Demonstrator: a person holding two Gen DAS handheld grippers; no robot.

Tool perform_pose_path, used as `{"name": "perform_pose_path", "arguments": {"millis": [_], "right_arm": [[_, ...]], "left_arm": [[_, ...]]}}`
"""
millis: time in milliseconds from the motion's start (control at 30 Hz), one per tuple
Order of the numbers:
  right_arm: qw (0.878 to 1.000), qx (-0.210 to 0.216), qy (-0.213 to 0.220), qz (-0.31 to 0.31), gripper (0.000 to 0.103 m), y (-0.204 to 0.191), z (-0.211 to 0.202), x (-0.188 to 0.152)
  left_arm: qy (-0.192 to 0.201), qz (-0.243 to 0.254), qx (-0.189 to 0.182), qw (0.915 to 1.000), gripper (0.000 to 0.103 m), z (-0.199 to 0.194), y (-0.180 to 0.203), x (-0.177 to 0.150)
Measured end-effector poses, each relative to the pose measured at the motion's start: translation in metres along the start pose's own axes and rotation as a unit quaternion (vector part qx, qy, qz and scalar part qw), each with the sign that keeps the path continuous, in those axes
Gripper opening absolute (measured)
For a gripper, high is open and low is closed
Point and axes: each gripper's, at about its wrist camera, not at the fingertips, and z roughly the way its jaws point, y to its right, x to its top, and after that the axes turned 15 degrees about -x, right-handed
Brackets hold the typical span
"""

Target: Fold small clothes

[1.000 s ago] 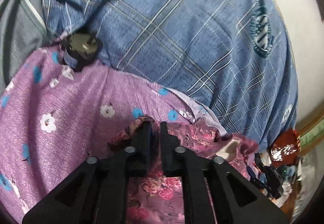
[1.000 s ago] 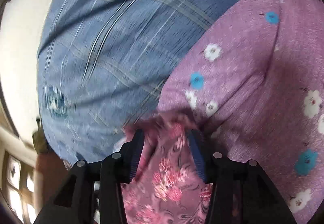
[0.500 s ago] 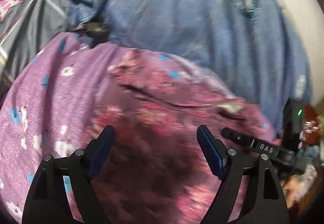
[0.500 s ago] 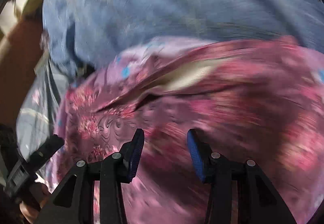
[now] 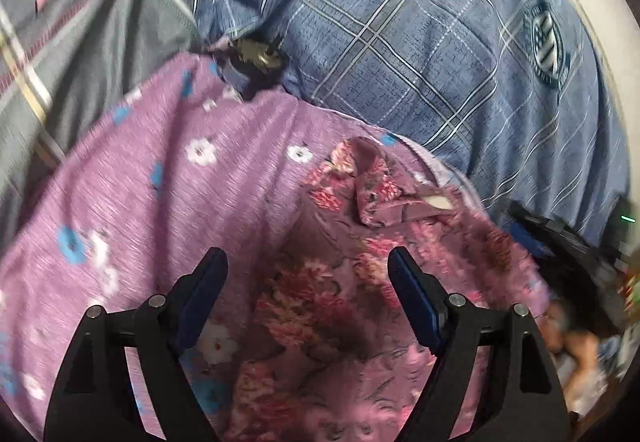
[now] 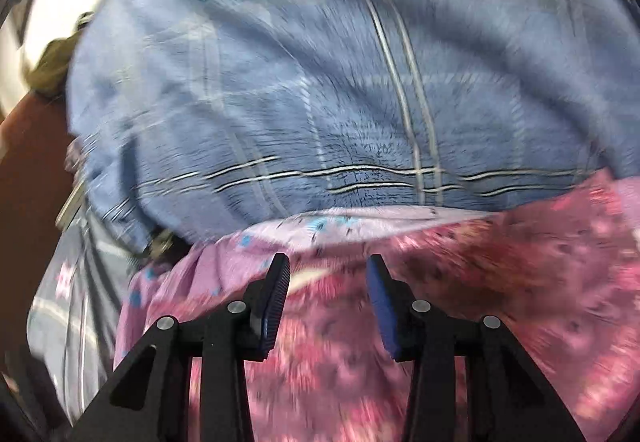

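A small pink garment with red flowers lies crumpled on a purple cloth with white and blue flowers. A folded corner of it with a white label sticks up just beyond my left gripper, which is open and empty above it. In the right wrist view the same pink garment lies under and to the right of my right gripper, which is open and empty. The right wrist view is blurred.
A blue plaid sheet covers the bed behind the clothes and also fills the right wrist view. A grey cloth with a pink star lies at far left. A small dark object sits at the purple cloth's far edge. Clutter lies at the right.
My left gripper was shut on the pink garment one second ago, then opened and let it drop. My right gripper also released it. Both pulled back from the cloth.
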Motion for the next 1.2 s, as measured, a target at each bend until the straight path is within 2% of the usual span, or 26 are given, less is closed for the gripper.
{"name": "perform_pose_path", "arguments": {"millis": [67, 167, 267, 333, 400, 467, 500, 533, 633, 700, 800, 867, 900, 1000, 1067, 1100, 1133, 1167, 1200], "right_arm": [[1.0, 0.017, 0.011, -0.011, 0.042, 0.009, -0.027, -0.008], [0.998, 0.042, -0.023, -0.029, 0.033, -0.001, -0.033, -0.01], [0.99, 0.065, -0.103, -0.075, 0.025, -0.041, -0.006, -0.024], [0.98, 0.049, -0.149, -0.124, 0.023, -0.076, 0.026, -0.041], [0.974, 0.041, -0.175, -0.139, 0.02, -0.095, 0.053, -0.045], [0.981, 0.027, -0.141, -0.132, 0.017, -0.106, 0.071, -0.031], [0.987, 0.021, -0.117, -0.104, 0.017, -0.105, 0.08, -0.017], [0.991, 0.02, -0.112, -0.076, 0.024, -0.1, 0.086, -0.008], [0.996, 0.006, -0.088, 0.002, 0.024, -0.073, 0.087, 0.016], [0.998, 0.013, -0.062, 0.005, 0.024, -0.057, 0.064, 0.016], [0.999, 0.008, -0.039, 0.004, 0.024, -0.013, 0.011, 0.004], [0.999, -0.004, -0.032, 0.007, 0.024, 0.025, -0.025, -0.012], [0.999, -0.024, -0.028, 0.005, 0.024, 0.049, -0.048, -0.026], [0.997, -0.066, -0.031, 0.006, 0.024, 0.091, -0.08, -0.059], [0.993, -0.097, -0.06, 0.011, 0.025, 0.122, -0.079, -0.087], [0.989, -0.114, -0.093, 0.02, 0.019, 0.139, -0.071, -0.105], [0.984, -0.117, -0.132, 0.039, 0.017, 0.154, -0.061, -0.123], [0.988, -0.09, -0.114, 0.059, 0.016, 0.163, -0.067, -0.132], [0.989, -0.084, -0.103, 0.07, 0.02, 0.169, -0.082, -0.138]], "left_arm": [[-0.015, 0.026, -0.003, 0.9995, 0.082, 0.005, 0.007, -0.005], [-0.046, 0.034, -0.001, 0.9984, 0.082, 0.015, 0.014, -0.01], [-0.052, 0.029, 0.008, 0.9982, 0.082, 0.016, 0.012, -0.017], [-0.053, 0.022, 0.015, 0.9982, 0.082, 0.017, 0.006, -0.016], [-0.056, 0.027, 0.033, 0.9975, 0.082, 0.02, 0.003, -0.015], [-0.065, 0.037, 0.042, 0.9963, 0.082, 0.024, 0.002, -0.014], [-0.068, 0.04, 0.044, 0.996, 0.082, 0.025, 0.002, -0.013], [-0.07, 0.041, 0.047, 0.9956, 0.082, 0.025, 0.003, -0.014], [-0.076, 0.04, 0.05, 0.995, 0.082, 0.029, 0.001, -0.013], [-0.069, 0.043, 0.057, 0.9951, 0.082, 0.025, 0.002, -0.011], [-0.048, 0.074, 0.069, 0.9937, 0.082, 0.012, 0.014, -0.015], [-0.038, 0.106, 0.069, 0.9912, 0.082, 0.002, 0.029, -0.023], [-0.037, 0.12, 0.068, 0.9898, 0.082, 0.001, 0.034, -0.026], [-0.049, 0.171, 0.079, 0.9809, 0.082, 0.007, 0.046, -0.04], [-0.068, 0.197, 0.112, 0.9717, 0.082, 0.021, 0.045, -0.052], [-0.091, 0.207, 0.131, 0.9652, 0.083, 0.03, 0.041, -0.06], [-0.113, 0.209, 0.134, 0.962, 0.083, 0.036, 0.035, -0.068], [-0.109, 0.2, 0.125, 0.9656, 0.083, 0.031, 0.031, -0.072], [-0.101, 0.181, 0.114, 0.9715, 0.083, 0.019, 0.027, -0.074]]}}
